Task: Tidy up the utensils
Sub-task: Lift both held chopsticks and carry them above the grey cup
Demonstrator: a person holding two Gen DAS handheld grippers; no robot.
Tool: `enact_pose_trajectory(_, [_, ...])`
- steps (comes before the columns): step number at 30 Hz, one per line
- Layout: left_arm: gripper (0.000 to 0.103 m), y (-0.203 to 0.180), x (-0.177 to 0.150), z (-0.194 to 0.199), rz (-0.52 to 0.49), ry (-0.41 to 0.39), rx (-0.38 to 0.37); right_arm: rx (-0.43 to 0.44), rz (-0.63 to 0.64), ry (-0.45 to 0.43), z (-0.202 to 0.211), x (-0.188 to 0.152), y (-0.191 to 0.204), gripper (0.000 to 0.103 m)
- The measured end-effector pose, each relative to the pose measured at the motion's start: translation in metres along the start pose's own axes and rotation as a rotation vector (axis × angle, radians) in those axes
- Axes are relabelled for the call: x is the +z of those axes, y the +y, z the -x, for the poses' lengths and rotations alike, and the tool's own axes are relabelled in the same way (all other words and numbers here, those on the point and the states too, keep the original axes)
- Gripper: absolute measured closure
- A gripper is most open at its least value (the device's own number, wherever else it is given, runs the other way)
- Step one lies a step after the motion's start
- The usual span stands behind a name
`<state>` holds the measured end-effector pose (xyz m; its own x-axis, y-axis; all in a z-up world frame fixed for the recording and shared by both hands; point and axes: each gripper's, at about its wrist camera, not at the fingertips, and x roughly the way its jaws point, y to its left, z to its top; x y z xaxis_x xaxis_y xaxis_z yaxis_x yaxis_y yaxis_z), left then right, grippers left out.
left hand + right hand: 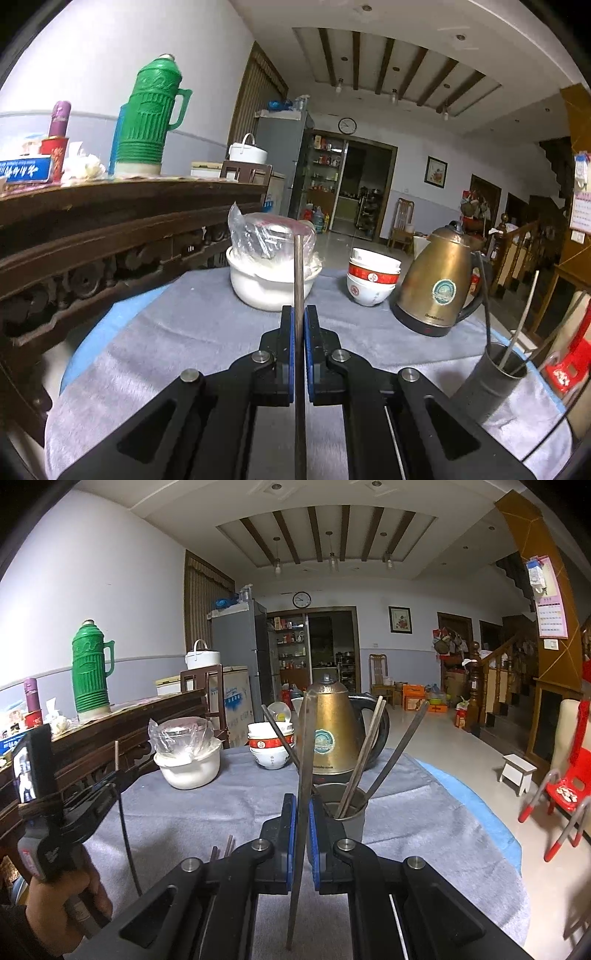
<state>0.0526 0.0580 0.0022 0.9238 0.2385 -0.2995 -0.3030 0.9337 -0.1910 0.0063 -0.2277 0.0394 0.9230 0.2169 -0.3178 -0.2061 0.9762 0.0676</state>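
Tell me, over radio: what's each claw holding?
Left gripper shut on chopstick. Right gripper shut on flat utensil. Utensil cup just ahead, partly filled. Nothing blocking.

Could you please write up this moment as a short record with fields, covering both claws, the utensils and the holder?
left claw: shut on a thin dark round chopstick, held upright
right claw: shut on a flat dull metal utensil handle, tilted slightly
holder: dark grey cylindrical metal cup on the grey cloth-covered table, just beyond the right claw
cup contents: several long utensils leaning outward
behind cup: brass-coloured electric kettle
also on table: stacked red-and-white bowls, white pot
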Motion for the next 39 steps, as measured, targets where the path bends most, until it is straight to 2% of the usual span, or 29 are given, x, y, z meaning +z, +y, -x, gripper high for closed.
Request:
enact_pose_trajectory(6, [0.098,0.003,0.003,-0.001,0.025,0.032,-0.034,-0.005,0.0,0.001,0.006,-0.001,0.0,0.096])
enact_pose_trajectory(9, [0.098,-0.001,0.016,-0.01,0.04,0.032,-0.083,-0.008,0.002,0.002,0.006,-0.001,0.001,0.096])
enact_pose_trajectory(10, [0.098,-0.003,0.02,-0.014,0.045,0.046,-0.12,-0.009,0.003,0.001,0.007,-0.001,0.001,0.096])
enact_pose_trajectory(14, [0.098,-0.003,0.033,-0.031,0.094,0.175,-0.286,-0.011,-0.002,0.004,0.005,0.0,-0.001,0.096])
enact_pose_trajectory(19, [0.098,0.002,0.041,-0.043,0.144,0.291,-0.348,-0.008,-0.007,0.009,0.003,0.0,-0.006,0.096])
enact_pose_trajectory(24, [0.098,0.002,0.048,-0.059,0.151,0.198,-0.213,-0.014,-0.005,0.007,0.003,0.0,-0.006,0.096])
enact_pose_trajectory(27, [0.098,-0.001,0.043,-0.061,0.126,0.112,-0.077,-0.022,-0.012,0.006,0.003,-0.002,-0.007,0.096])
enact_pose_trajectory(28, [0.098,-0.003,0.039,-0.061,0.117,0.091,-0.056,-0.023,-0.012,0.005,0.003,-0.002,-0.007,0.096])
enact_pose_trajectory(30, [0.098,-0.007,0.033,-0.056,0.092,0.055,-0.023,-0.024,-0.01,0.005,0.003,-0.002,-0.006,0.096])
enact_pose_trajectory(34, [0.098,-0.026,0.022,-0.038,0.001,-0.077,0.019,-0.024,-0.002,0.006,0.002,-0.003,-0.007,0.096])
enact_pose_trajectory(36, [0.098,-0.035,0.019,-0.034,-0.032,-0.136,0.024,-0.025,0.001,0.007,0.002,-0.003,-0.007,0.096])
enact_pose_trajectory(39, [0.098,-0.043,0.013,-0.035,-0.079,-0.183,0.025,-0.032,0.003,0.008,0.003,-0.003,-0.007,0.096])
